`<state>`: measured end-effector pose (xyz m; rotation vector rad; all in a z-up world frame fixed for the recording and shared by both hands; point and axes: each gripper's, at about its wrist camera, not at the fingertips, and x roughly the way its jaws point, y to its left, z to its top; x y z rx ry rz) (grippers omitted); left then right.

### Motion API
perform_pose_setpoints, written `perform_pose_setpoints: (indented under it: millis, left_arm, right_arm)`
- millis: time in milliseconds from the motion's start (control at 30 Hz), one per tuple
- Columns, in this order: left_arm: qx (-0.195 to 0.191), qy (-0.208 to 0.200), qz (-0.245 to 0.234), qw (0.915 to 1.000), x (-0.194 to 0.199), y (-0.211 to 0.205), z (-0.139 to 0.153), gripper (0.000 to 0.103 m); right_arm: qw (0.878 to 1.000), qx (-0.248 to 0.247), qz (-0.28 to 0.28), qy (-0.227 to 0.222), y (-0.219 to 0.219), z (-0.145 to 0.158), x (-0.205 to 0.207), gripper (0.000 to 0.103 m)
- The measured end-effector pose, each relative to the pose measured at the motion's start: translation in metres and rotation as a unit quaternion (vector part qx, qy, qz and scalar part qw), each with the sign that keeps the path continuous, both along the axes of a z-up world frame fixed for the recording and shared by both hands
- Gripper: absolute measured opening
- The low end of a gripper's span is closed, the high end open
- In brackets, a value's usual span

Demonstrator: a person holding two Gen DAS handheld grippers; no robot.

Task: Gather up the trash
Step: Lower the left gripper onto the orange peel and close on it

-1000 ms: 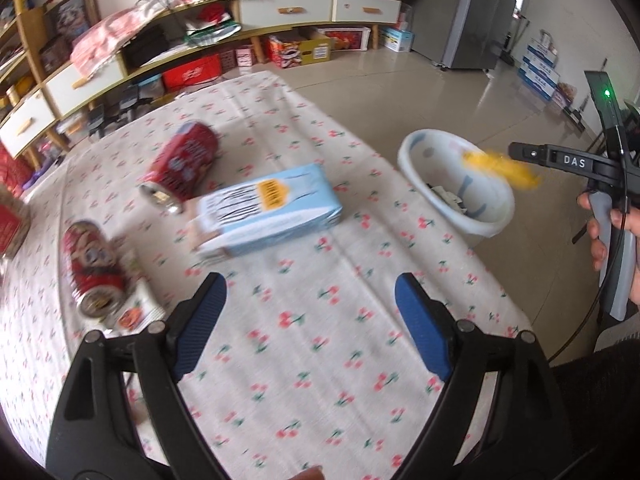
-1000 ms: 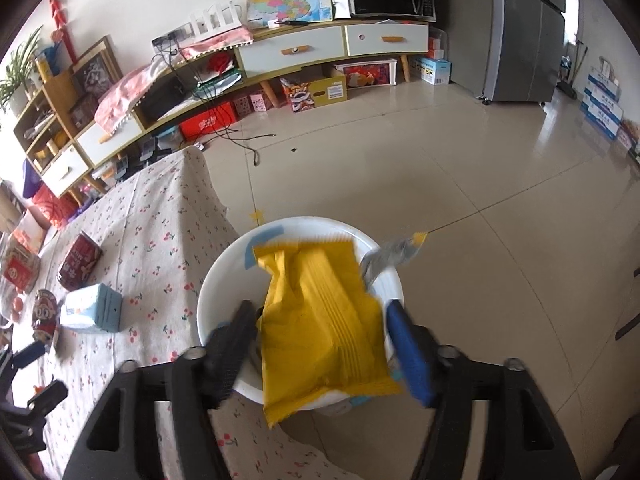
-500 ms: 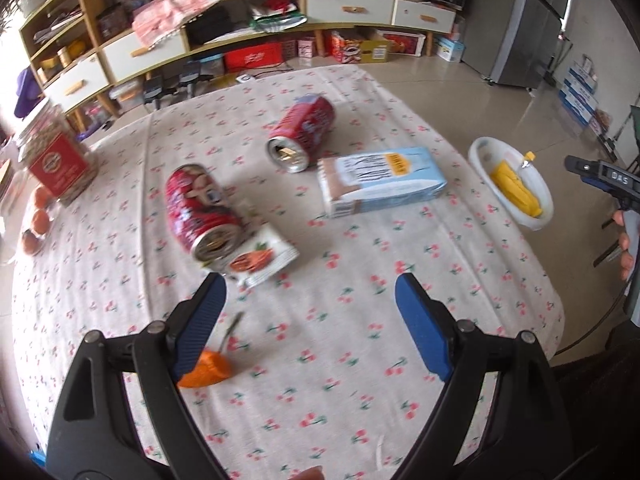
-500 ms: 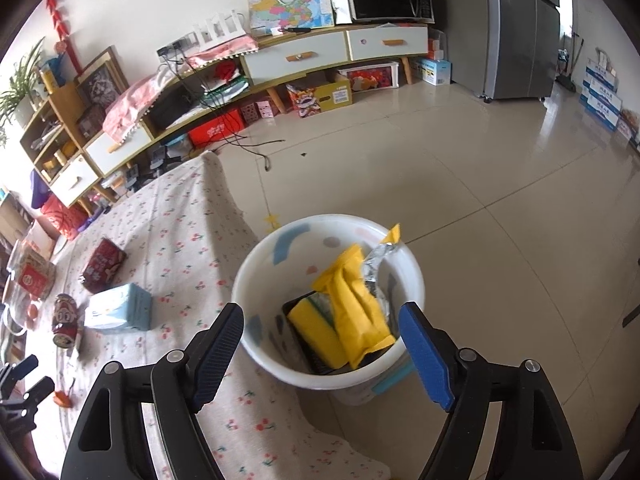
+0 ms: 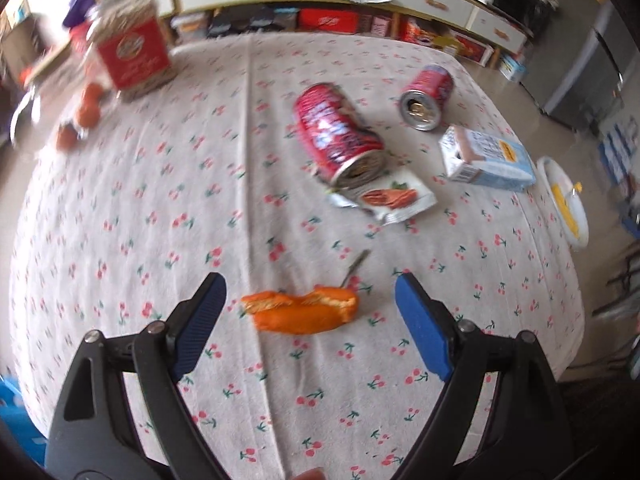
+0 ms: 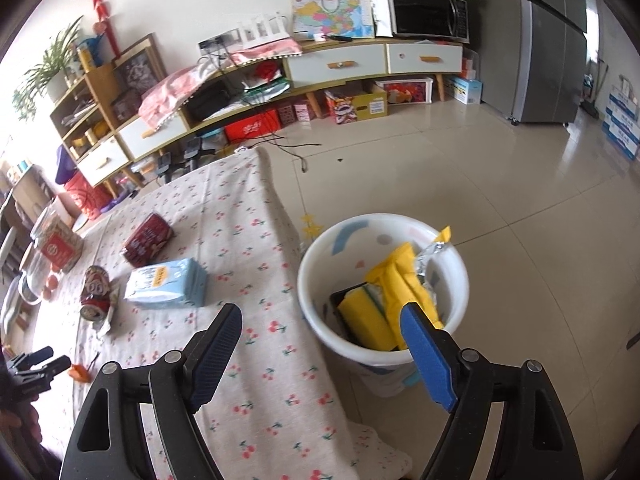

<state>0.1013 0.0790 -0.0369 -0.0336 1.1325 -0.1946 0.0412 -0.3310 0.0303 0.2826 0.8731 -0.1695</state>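
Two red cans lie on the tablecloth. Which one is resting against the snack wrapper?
The nearer, larger-looking can, whose open end touches the torn wrapper. The other can lies farther back toward the table edge, apart from any wrapper, beside the blue carton.

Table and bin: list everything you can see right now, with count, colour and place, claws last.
orange peel: 1, orange, on the tablecloth between the left claw's fingers
soda cans: 2, red, lying on their sides mid-table
snack wrapper: 1, white with a red picture, against the nearer can
tissue pack: 1, light blue, near the table's bin-side edge
tin: 1, red, far table corner
tablecloth: 1, white with cherry print, covering the table
bin: 1, white, on the floor beside the table
yellow wrappers: at least 2, yellow, inside the bin
left claw: 1, black with blue pads, open
right claw: 1, black with blue pads, open, empty
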Motion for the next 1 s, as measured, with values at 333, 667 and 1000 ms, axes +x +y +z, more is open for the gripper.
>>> perform_pose_setpoints:
  millis: [333, 667, 1000]
  left_arm:
    - [-0.039, 0.026, 0.048, 0.9978, -0.012, 0.045, -0.015, 0.086]
    - [-0.016, 0.030, -0.006, 0.9994, -0.017, 0.016, -0.034, 0.086]
    - [0.006, -0.003, -0.022, 0.9997, -0.006, -0.008, -0.035, 0.074]
  right_arm:
    - [0.999, -0.008, 0.042, 0.016, 0.040, -0.009, 0.011, 0.084]
    - [0.993, -0.029, 0.106, 0.041, 0.096, -0.023, 0.032, 0.084]
    - [0.988, -0.047, 0.135, 0.064, 0.123, -0.039, 0.050, 0.084]
